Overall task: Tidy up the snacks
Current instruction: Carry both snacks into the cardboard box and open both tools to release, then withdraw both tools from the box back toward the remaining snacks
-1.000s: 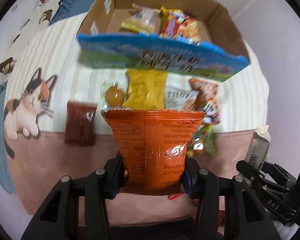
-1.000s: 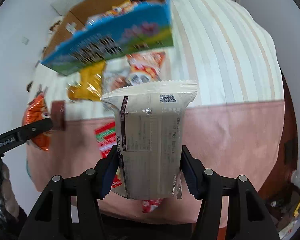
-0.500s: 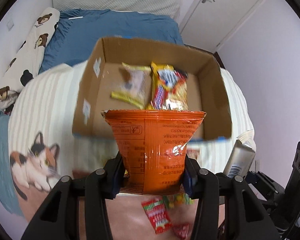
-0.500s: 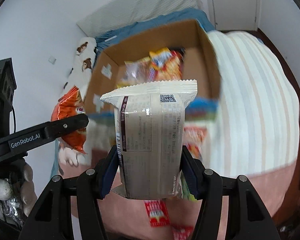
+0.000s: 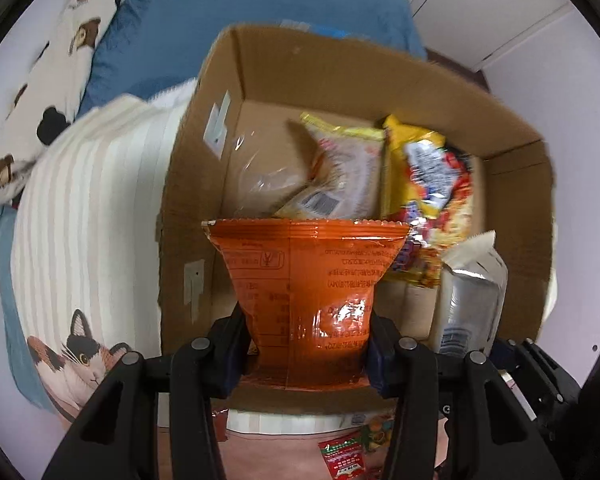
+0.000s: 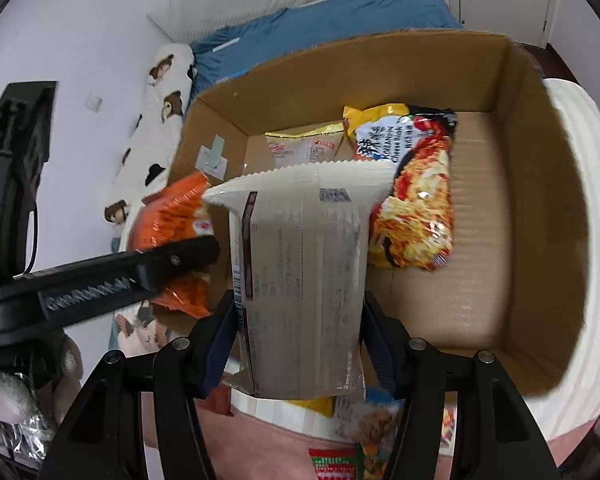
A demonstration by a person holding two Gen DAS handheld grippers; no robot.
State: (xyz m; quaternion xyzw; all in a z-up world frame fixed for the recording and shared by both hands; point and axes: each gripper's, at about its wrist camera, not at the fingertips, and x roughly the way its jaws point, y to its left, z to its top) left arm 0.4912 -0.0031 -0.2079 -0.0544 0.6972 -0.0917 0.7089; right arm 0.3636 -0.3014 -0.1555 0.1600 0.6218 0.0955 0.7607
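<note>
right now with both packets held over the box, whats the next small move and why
Probably lower both a little, then open the jaws. The left gripper grips the orange packet and the right gripper grips the white packet, both above the cardboard box, near its front wall. Bare floor shows beside the noodle packet.

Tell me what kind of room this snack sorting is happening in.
Most likely a bedroom. The cardboard box sits on a bed with a striped, cat-printed blanket, a blue sheet lies behind it, and a long animal-print pillow runs along the wall.
</note>
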